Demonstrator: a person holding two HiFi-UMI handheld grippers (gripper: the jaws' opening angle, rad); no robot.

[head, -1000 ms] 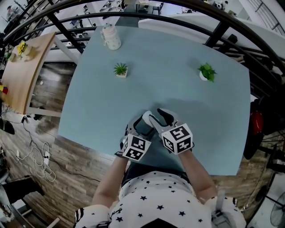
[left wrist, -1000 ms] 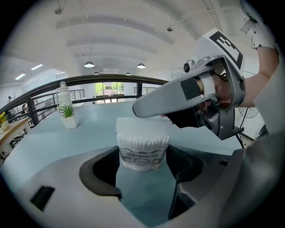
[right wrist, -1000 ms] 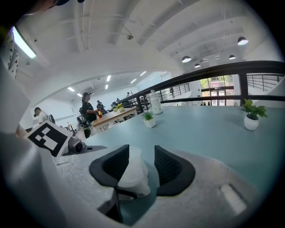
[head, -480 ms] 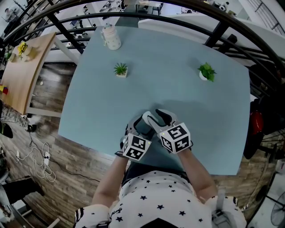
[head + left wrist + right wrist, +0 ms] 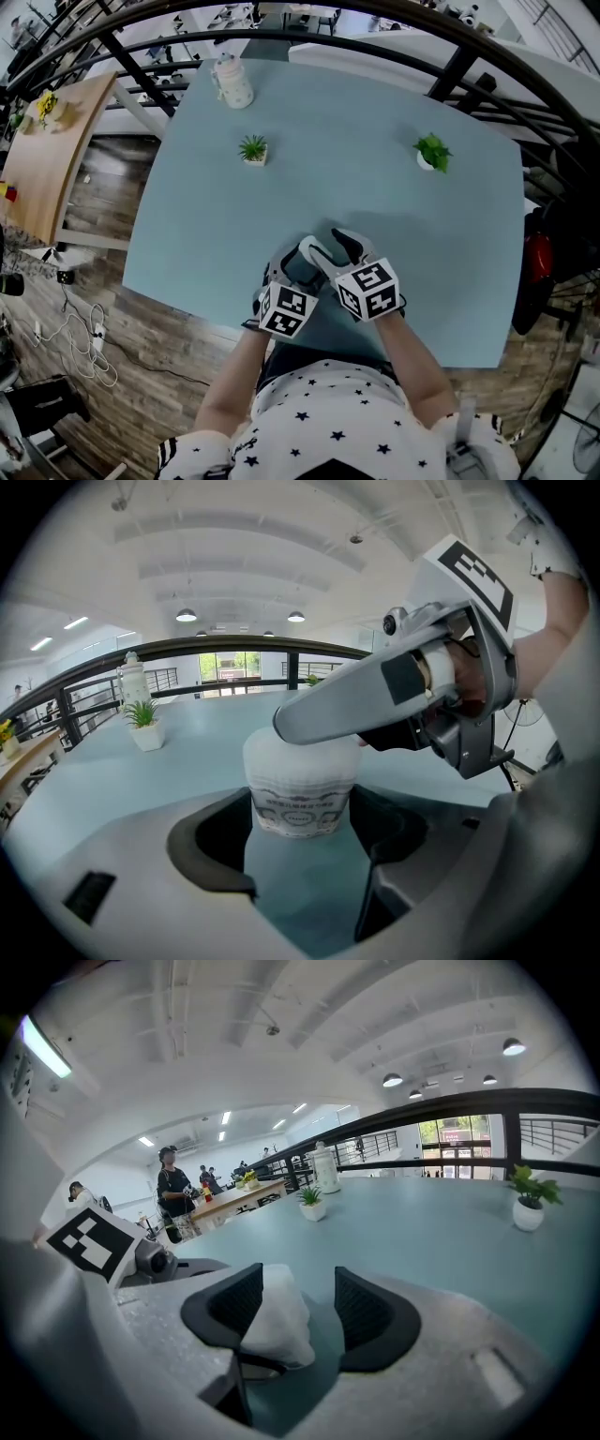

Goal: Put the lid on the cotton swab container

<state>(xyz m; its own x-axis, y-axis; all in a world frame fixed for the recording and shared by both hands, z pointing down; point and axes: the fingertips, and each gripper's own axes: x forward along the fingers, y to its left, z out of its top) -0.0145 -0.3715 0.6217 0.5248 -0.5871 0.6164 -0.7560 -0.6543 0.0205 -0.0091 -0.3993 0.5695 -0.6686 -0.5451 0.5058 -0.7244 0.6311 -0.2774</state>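
The cotton swab container (image 5: 300,785) is a white tub with a printed band. It stands on the blue table near its front edge, and my left gripper (image 5: 302,832) is shut on its sides. My right gripper (image 5: 300,1307) reaches over it from the right, one grey finger (image 5: 375,691) lying across its top. In the right gripper view the white lidded top (image 5: 274,1321) rests against the left pad, with a gap to the right pad. Those jaws have just been opening and stand open. In the head view both grippers (image 5: 298,265) (image 5: 330,246) cover the container.
Two small potted plants (image 5: 253,147) (image 5: 431,150) stand mid-table and a white bottle (image 5: 232,80) at the far edge of the blue table (image 5: 375,197). A wooden table (image 5: 56,141) is off to the left. A dark railing runs behind, with people far off.
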